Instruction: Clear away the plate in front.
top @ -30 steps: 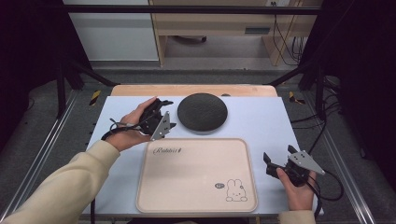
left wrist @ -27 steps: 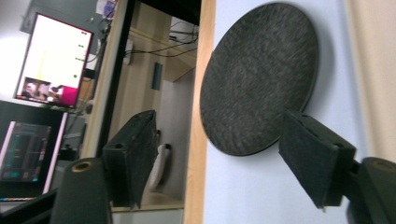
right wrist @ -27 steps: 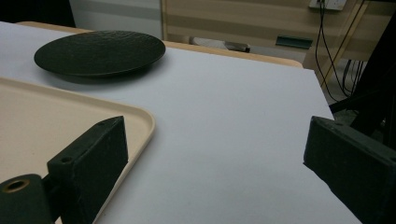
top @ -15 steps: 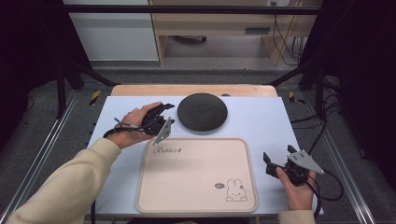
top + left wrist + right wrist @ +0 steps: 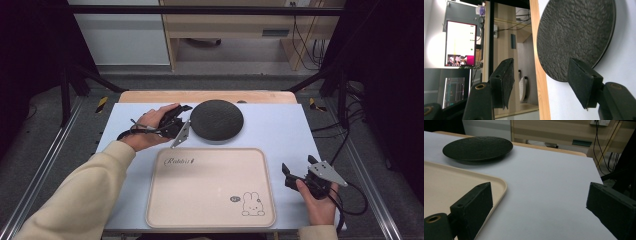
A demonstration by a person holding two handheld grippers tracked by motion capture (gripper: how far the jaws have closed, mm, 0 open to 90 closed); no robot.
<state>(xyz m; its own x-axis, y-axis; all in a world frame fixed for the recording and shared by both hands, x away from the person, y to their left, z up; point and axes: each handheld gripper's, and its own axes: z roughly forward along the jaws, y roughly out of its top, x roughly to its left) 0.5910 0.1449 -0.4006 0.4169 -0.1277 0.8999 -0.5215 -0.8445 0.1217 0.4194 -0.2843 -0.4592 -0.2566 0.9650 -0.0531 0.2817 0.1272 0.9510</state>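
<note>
High view: the left gripper (image 5: pixel 184 116) lies turned on its side at the left edge of the black plate (image 5: pixel 217 120), which sits on the white desk (image 5: pixel 280 130) toward its far edge, just beyond the beige tray (image 5: pixel 210 187). The fingers point toward the plate's left rim and appear just short of it; from here I cannot tell whether they touch. The right gripper (image 5: pixel 295 176) rests near the desk's front right, beside the tray's right edge and well apart from the plate. So the left hand is clearly the nearer one, and the plate lies straight ahead of its fingers.

Left gripper view: the camera is rolled, so the desk runs up the picture. The fingers (image 5: pixel 504 80) stand spread and hold nothing. The plate (image 5: pixel 574 35) lies just beyond them, its near rim falling between the two pads; one finger sits over the wooden desk edge (image 5: pixel 540 75), the other over the white surface by the rim. Being round, the plate has no long axis; closing on the rim looks to need a short push forward.

Right gripper view: the fingers (image 5: pixel 474 205) stand wide apart and empty. The tray's corner (image 5: pixel 496 185) lies by the left finger, and the plate (image 5: pixel 477 147) sits far off.
</note>
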